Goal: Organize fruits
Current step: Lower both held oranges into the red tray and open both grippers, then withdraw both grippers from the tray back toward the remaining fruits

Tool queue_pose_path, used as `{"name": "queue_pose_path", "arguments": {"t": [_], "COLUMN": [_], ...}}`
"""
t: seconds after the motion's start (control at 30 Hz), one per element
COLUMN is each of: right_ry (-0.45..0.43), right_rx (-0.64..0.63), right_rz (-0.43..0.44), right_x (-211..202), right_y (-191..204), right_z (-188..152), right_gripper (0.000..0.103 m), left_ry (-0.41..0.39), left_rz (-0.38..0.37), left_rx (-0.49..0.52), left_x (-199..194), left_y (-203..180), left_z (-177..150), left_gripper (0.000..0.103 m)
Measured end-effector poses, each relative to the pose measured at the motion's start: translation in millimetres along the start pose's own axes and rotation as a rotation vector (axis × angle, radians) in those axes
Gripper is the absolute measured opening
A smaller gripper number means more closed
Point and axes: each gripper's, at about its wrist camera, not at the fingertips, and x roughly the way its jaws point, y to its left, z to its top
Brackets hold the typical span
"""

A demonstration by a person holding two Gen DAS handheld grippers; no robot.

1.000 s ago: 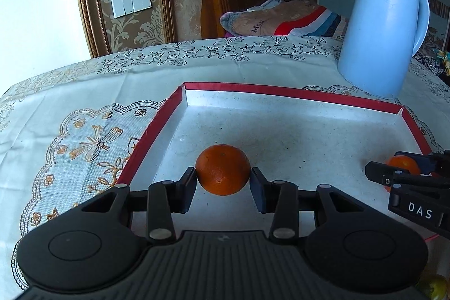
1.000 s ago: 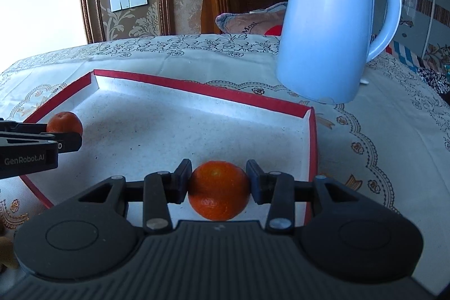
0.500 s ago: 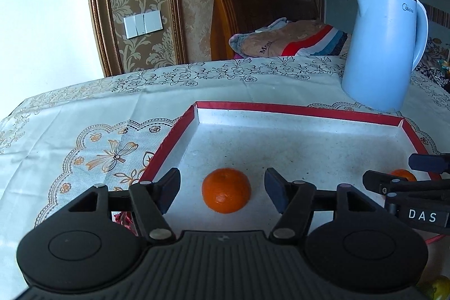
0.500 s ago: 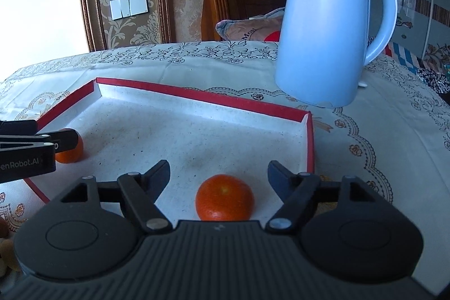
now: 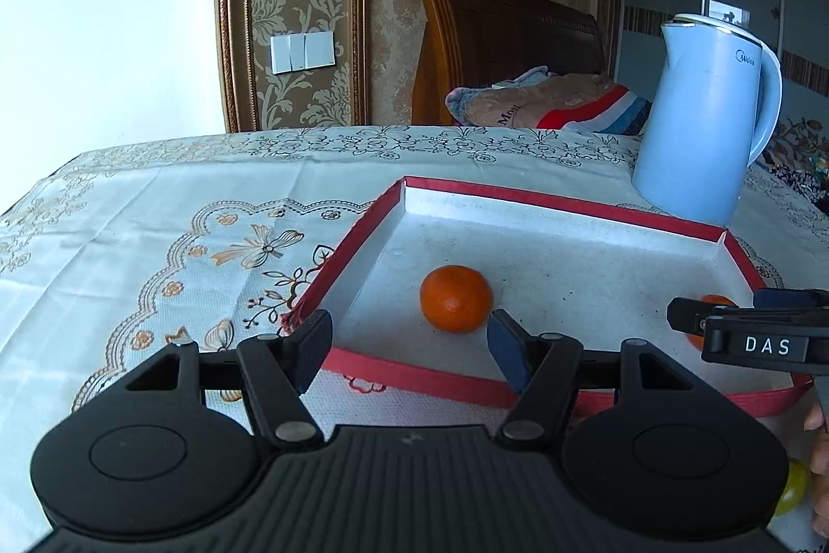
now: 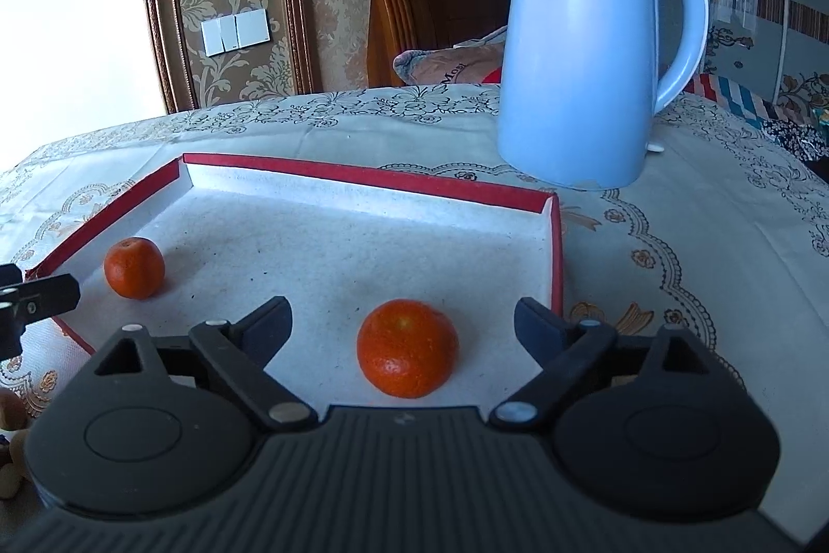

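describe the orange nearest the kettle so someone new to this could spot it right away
Find the pale blue kettle on the patterned tablecloth, then the red-rimmed tray in front of it. Of the two oranges in the tray, it is the orange by the tray's right wall, between the right gripper's opening jaws, untouched.

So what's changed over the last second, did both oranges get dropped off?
Yes. Both tongs let go: the left tongs released the left orange and pulled back toward the tray's near rim; the right tongs are opening around the right orange, pads clear of it. Both oranges sit on the tray floor. Kettle and tray unchanged.
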Motion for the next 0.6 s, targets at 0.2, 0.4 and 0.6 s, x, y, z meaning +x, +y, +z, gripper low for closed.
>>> {"name": "queue_pose_path", "arguments": {"t": [0.2,0.4,0.6], "right_ry": [-0.018,-0.016,-0.022], "right_rx": [0.005,-0.002,0.017], "right_rz": [-0.011,-0.018,-0.006], "right_x": [-4.4,-5.1,-11.0], "right_y": [-0.2,2.2,-0.3], "right_z": [-3.9,-7.5,-9.2], "right_gripper": [0.097,0.098,0.098], "left_ry": [0.012,0.004,-0.003], "left_rz": [0.017,0.031,0.018], "left_rx": [-0.014,0.043,0.077], "left_x": [2.0,3.0,1.9], "left_y": [3.4,-6.2,-13.8], "left_z": [-3.4,-7.5,-8.4], "left_gripper": [0.066,0.066,0.066]}}
